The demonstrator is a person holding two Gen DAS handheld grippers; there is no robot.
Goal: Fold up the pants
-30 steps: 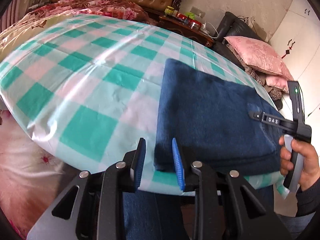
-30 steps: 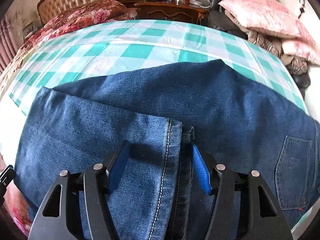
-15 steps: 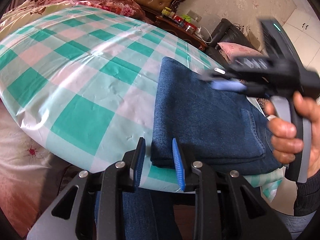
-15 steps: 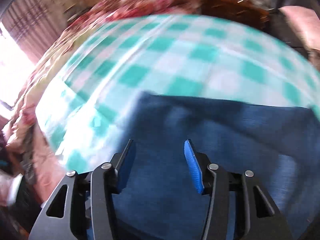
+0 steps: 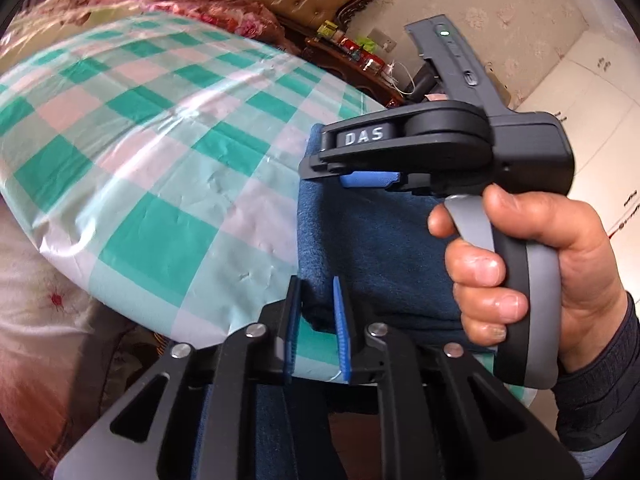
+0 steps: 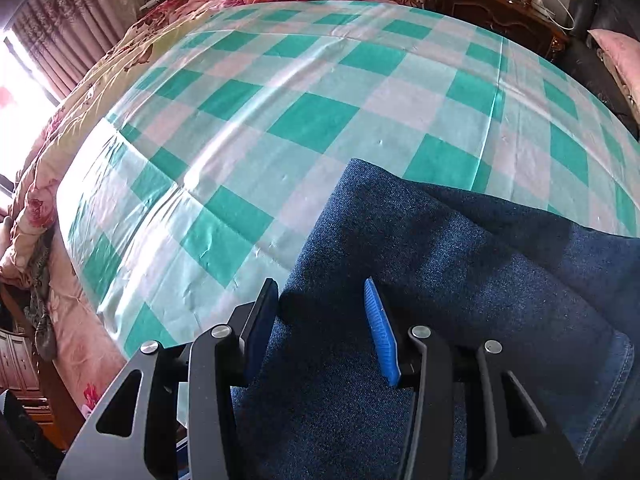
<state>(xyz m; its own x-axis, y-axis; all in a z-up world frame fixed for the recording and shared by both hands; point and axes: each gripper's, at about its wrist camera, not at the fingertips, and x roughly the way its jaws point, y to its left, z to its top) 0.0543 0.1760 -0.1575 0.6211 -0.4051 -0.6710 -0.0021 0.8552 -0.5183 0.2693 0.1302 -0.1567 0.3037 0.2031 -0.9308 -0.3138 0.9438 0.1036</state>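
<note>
Right hand-held gripper (image 6: 320, 328) swung left over folded pants (image 6: 440, 260) on tabletop (image 6: 280, 120), released; left hand-held gripper (image 5: 314, 328) released at near corner. Grip both fold-edge corners evenly.

Dark blue pants (image 6: 460, 280), green-checked cloth (image 6: 312, 120)

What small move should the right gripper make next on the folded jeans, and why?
Probably lower the right gripper and close it on the left edge of the folded jeans. Its jaws are open and straddle that edge without pinching it, while the left gripper sits open at the near corner.
</note>
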